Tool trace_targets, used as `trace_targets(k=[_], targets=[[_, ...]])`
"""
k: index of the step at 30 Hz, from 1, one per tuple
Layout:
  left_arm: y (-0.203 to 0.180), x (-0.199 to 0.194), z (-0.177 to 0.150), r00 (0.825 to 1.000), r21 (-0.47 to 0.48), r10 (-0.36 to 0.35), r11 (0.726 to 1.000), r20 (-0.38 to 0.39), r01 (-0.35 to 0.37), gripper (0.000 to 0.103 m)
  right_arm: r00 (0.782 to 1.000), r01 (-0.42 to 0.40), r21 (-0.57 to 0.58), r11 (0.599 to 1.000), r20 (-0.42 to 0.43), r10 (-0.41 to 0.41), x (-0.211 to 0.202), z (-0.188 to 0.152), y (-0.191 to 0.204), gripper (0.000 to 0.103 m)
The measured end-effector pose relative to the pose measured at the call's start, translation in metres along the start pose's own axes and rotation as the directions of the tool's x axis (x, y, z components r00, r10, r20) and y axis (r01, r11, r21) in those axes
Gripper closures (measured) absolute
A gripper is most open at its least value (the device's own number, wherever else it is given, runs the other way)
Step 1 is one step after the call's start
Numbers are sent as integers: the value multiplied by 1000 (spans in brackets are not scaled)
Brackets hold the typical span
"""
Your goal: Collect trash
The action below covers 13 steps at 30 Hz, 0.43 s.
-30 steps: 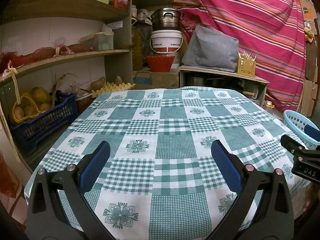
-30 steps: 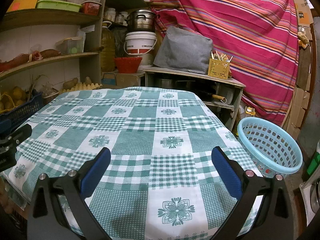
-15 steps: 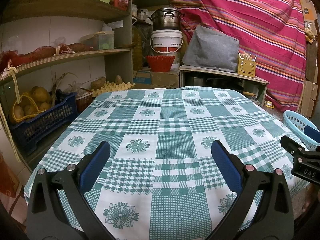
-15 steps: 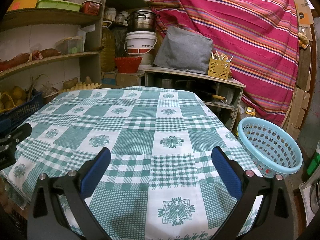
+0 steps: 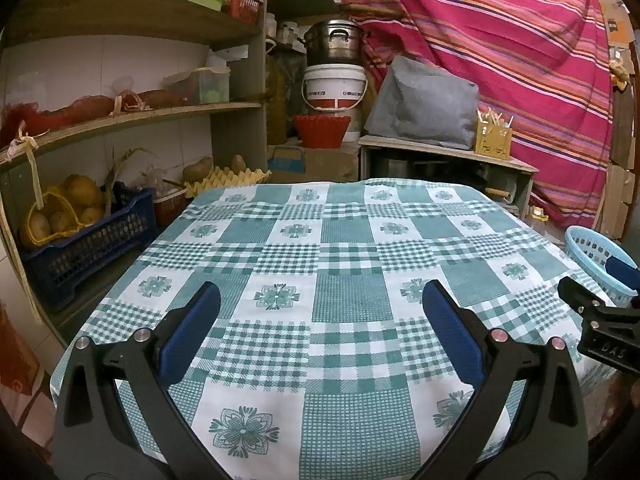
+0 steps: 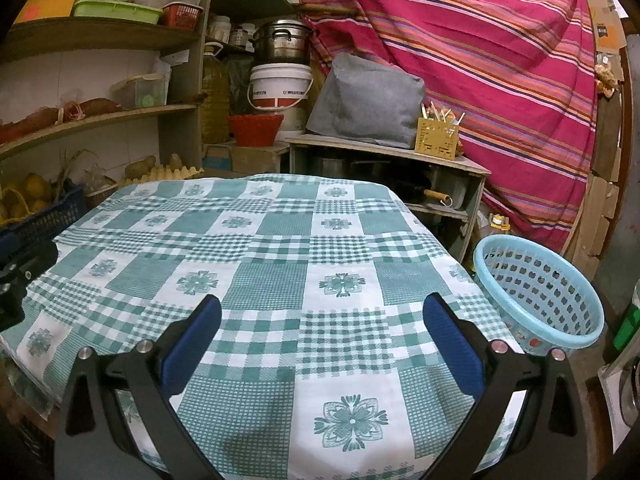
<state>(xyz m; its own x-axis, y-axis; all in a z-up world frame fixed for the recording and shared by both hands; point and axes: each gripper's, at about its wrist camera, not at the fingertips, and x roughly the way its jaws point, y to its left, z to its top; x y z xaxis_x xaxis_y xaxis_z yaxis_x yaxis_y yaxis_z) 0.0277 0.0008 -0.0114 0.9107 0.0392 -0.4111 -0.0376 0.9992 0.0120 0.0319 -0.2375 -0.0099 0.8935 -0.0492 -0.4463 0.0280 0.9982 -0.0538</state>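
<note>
left gripper [image 5: 320, 304]: fingers spread wide, holding nothing, hovering over the near edge of the bench
right gripper [image 6: 322, 306]: same deal, fingers wide apart and empty, over the near right part of the bench
bench [image 6: 280, 248]: covered in a green and white checked cloth with flower squares, just bare cloth between both sets of fingers
trash: can't spot any loose bits on the cloth in either view
basket [image 6: 540, 288]: light blue, full of holes, sitting low just off the right edge of the bench, tilted a bit toward the camera; something small and colourful at the bottom, too small to tell what
other gripper in frame: tip of the right one pokes in at the right edge of the left view, in front of the basket rim
shelves [image 5: 132, 116]: on the left, loaded with tubs and netted stuff
blue crate [image 5: 88, 248]: below the shelves, left of the bench, with brown round produce
bucket [image 5: 334, 88]: white, at the back, metal pot stacked on top
striped cloth [image 6: 460, 40]: pink and red, hanging behind everything
</note>
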Motion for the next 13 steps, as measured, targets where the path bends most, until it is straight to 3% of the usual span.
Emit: trace_targets(k=[13], targets=[[-3,-6,2,1000,3,0,1000,9,0,5,1000,3,-3,1000,-8,-3,1,0,0,5]])
